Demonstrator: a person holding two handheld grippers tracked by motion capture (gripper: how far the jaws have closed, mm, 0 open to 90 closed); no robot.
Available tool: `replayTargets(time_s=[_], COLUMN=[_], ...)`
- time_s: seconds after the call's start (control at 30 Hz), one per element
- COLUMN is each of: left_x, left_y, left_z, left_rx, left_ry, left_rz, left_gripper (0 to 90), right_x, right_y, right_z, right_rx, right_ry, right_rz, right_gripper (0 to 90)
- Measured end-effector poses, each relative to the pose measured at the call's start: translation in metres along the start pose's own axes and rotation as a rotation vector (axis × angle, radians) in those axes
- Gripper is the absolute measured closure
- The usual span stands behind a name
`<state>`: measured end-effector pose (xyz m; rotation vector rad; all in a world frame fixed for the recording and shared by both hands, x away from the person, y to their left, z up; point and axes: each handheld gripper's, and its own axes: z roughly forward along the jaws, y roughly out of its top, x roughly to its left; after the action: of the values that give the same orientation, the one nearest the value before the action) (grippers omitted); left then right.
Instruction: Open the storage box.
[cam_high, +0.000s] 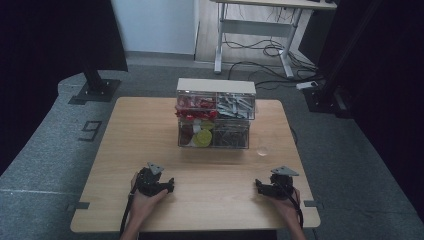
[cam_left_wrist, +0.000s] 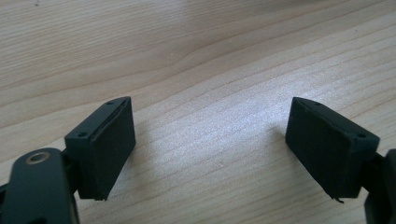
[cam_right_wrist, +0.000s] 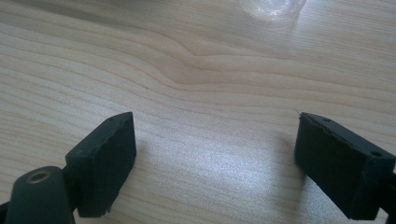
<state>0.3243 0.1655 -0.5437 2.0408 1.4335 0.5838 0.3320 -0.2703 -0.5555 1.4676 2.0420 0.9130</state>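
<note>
Drawer box (cam_high: 216, 114) sits at centre frame in your high view, on the table (cam_high: 130, 145). Your left gripper (cam_left_wrist: 210, 140) and right gripper (cam_right_wrist: 215, 158) rest spread wide, holding nothing. Your right gripper view's top edge catches a clear cup (cam_right_wrist: 273, 8).

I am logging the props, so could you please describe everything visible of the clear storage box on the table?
The clear storage box stands upright at the table's far middle. It looks like transparent plastic under a pale lid, with four compartments: red pieces top left, grey pieces top right, yellow-green items bottom left, dark contents bottom right. Neither gripper touches it.
</note>
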Motion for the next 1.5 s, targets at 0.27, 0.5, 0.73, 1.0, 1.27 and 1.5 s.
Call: replayTargets(time_s=[0.27, 0.5, 0.73, 1.0, 1.27, 1.5], left_x=[0.007, 0.017, 0.026, 0.022, 0.014, 0.004], left_y=[-0.002, -0.002, -0.002, 0.000, 0.005, 0.014], left_z=[-0.007, -0.022, -0.038, -0.042, -0.047, -0.053], left_rx=[-0.063, -0.141, -0.213, -0.207, -0.206, -0.215], left_ry=[-0.008, 0.008, -0.015, -0.093, -0.174, -0.201], left_rz=[-0.028, -0.081, -0.114, -0.101, -0.089, -0.062], left_gripper=[25.3, 43.7, 59.7, 83.8, 90.0, 90.0], right_x=[0.000, 0.000, -0.002, -0.002, -0.002, -0.002], right_y=[0.000, -0.001, -0.001, -0.001, -0.002, -0.002], right_z=[0.000, -0.001, -0.002, -0.002, -0.002, -0.002], right_rx=[-0.002, -0.004, -0.008, -0.009, -0.009, -0.010], right_ry=[-0.001, 0.001, 0.005, 0.006, 0.002, -0.004], right_rz=[0.002, -0.002, -0.005, -0.006, -0.004, -0.001], right_gripper=[14.1, 14.7, 16.7, 17.0, 17.3, 17.4])
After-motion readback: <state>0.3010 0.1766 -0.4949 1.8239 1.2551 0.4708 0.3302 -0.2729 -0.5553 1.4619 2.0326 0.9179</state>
